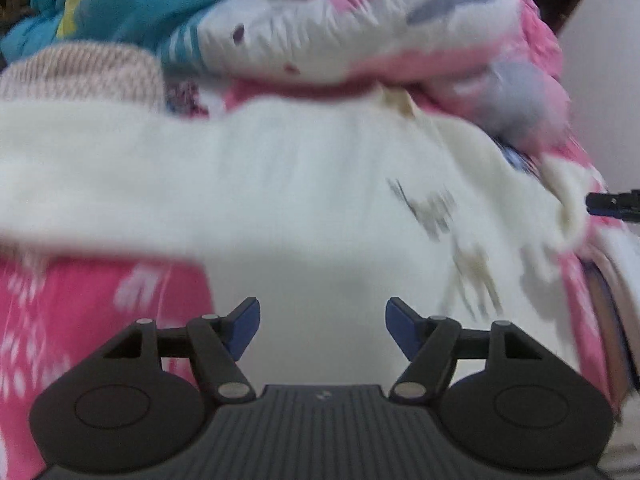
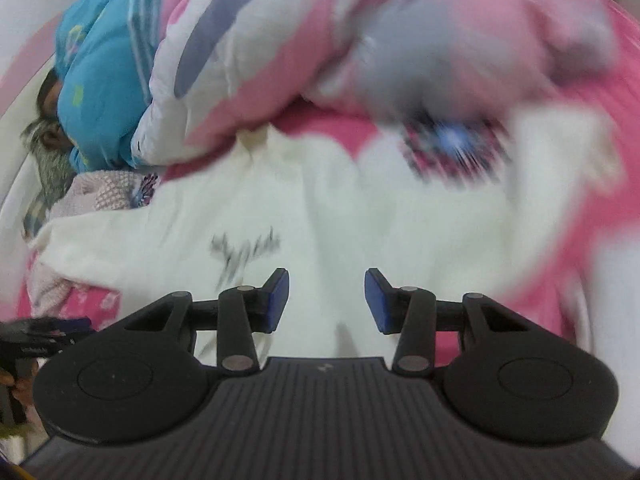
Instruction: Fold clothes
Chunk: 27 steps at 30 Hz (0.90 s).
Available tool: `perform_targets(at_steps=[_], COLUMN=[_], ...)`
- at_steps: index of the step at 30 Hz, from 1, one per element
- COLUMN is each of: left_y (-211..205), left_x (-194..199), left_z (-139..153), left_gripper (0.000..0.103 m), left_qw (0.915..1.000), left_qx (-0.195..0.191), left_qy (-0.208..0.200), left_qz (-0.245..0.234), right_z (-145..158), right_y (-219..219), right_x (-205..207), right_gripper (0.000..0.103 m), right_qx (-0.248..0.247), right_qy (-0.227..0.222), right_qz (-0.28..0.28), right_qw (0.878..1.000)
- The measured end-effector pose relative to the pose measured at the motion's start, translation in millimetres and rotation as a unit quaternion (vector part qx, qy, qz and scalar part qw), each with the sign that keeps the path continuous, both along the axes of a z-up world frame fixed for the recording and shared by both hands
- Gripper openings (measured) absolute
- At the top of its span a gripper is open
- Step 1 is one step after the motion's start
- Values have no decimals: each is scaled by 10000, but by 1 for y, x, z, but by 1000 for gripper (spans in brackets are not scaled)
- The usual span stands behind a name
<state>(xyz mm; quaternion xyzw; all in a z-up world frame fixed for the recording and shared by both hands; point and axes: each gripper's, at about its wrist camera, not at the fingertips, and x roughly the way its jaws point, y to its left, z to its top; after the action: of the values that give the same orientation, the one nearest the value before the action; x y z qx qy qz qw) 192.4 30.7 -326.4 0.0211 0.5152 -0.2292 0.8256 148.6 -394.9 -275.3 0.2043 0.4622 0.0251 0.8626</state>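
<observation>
A cream-white garment (image 1: 280, 184) with a small grey print lies spread across the pink bed sheet (image 1: 80, 312). It fills the middle of the right wrist view too, as the same white garment (image 2: 320, 216). My left gripper (image 1: 322, 330) hovers over its near part with blue pads apart and nothing between them. My right gripper (image 2: 326, 302) is likewise open above the cloth, empty. The tip of the right gripper (image 1: 612, 202) shows at the right edge of the left wrist view, and the left gripper (image 2: 44, 334) at the lower left of the right wrist view. Both views are motion-blurred.
A pink, white and grey quilt (image 1: 380, 28) is bunched behind the garment, with a blue blanket (image 1: 120, 4) to its left. A pale knitted cloth (image 1: 80, 72) lies at the left, beside the garment. A white wall (image 2: 24, 8) stands beyond the bed.
</observation>
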Motion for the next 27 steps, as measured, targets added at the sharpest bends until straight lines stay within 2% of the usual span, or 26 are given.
perform_targets(at_steps=[3, 6, 10, 13, 17, 18, 19, 20, 21, 22, 25, 27], left_y=[-34, -67, -102, -116, -124, -125, -125, -124, -124, -123, -123, -123], left_x=[33, 62, 90, 103, 111, 113, 115, 117, 119, 121, 126, 128], left_z=[-26, -57, -82, -91, -96, -97, -99, -102, -104, -107, -112, -115], left_gripper=[71, 71, 70, 70, 68, 68, 68, 68, 68, 68, 69, 71], left_qw=[9993, 9979, 9962, 9946, 9936, 9933, 9932, 9931, 9931, 9931, 9926, 9920], left_qx=[102, 236, 320, 327, 335, 340, 343, 344, 344, 345, 354, 376], left_qy=[-330, -584, -730, -827, -903, -939, -953, -950, -946, -942, -1029, -1103], left_qz=[128, 172, 357, 538, 595, 582, 582, 590, 599, 607, 549, 477], right_z=[-29, -54, -81, -100, -125, -126, -127, -128, -125, -120, -89, -80], right_y=[-27, -59, -90, -90, -71, -68, -65, -63, -61, -59, -54, -49], right_x=[74, 128, 172, 197, 209, 207, 206, 203, 201, 197, 178, 174], right_gripper=[42, 43, 45, 55, 63, 64, 60, 53, 12, 8, 8, 8], right_qx=[28, 192, 947, 1390, 1573, 1528, 1483, 1420, 1291, 1158, 654, 264], right_qy=[65, 72, 54, 231, 733, 680, 626, 575, 560, 589, 178, -42], right_qz=[505, 733, 781, 1128, 1614, 1649, 1684, 1709, 1689, 1646, 1522, 1377], right_qw=[9987, 9971, 9924, 9836, 9715, 9720, 9725, 9733, 9755, 9778, 9860, 9901])
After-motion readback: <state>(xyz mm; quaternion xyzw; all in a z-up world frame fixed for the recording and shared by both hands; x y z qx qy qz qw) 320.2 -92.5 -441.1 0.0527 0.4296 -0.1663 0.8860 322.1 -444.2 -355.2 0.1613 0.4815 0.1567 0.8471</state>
